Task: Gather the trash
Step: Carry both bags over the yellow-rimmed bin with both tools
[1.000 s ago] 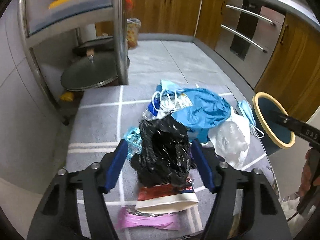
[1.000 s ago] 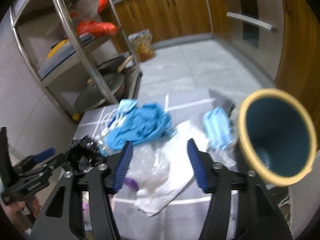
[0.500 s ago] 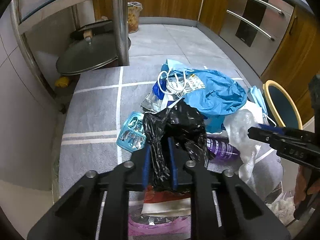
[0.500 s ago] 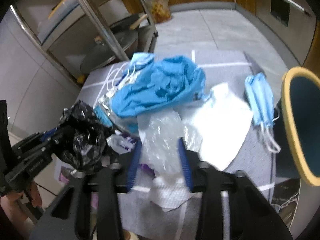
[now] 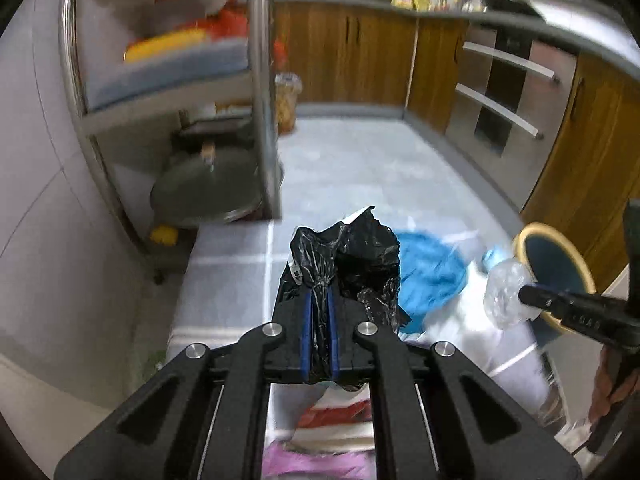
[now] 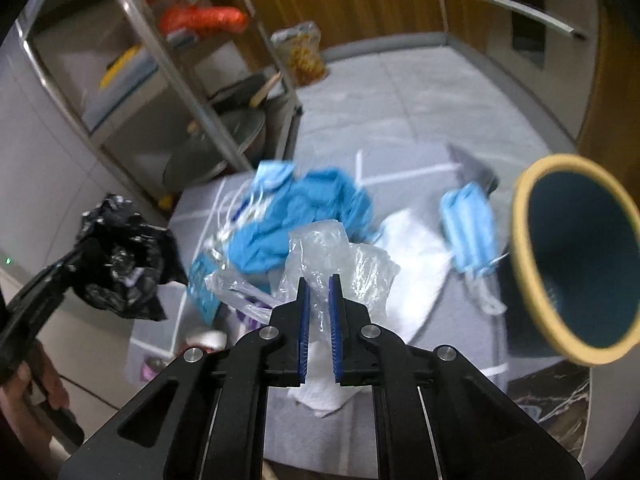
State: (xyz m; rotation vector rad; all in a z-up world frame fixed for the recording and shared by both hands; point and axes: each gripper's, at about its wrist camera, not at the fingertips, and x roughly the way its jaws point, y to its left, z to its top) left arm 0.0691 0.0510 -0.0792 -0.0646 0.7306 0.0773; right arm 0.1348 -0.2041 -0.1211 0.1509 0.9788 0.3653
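My left gripper (image 5: pixel 319 300) is shut on a crumpled black plastic bag (image 5: pixel 352 256) and holds it above the grey table (image 5: pixel 228 276). The bag also shows in the right wrist view (image 6: pixel 124 256). My right gripper (image 6: pixel 318 284) is shut on a clear plastic bag (image 6: pixel 332 256), lifted off the pile; it also shows in the left wrist view (image 5: pixel 504 292). A blue bin with a yellow rim (image 6: pixel 580 256) stands at the table's right edge. A blue cloth (image 6: pixel 304 208), blue face masks (image 6: pixel 468 220) and white paper (image 6: pixel 416 256) lie on the table.
A steel shelf rack (image 5: pixel 260 92) with a pan lid (image 5: pixel 208 184) stands left behind the table. Wooden cabinets (image 5: pixel 360 56) line the far wall and right side. A red-white packet (image 5: pixel 340 420) and pink wrapper (image 5: pixel 312 460) lie near the table's front edge.
Both grippers closed, the left on the black bag and the right on the clear bag, and lifted them off the pile.
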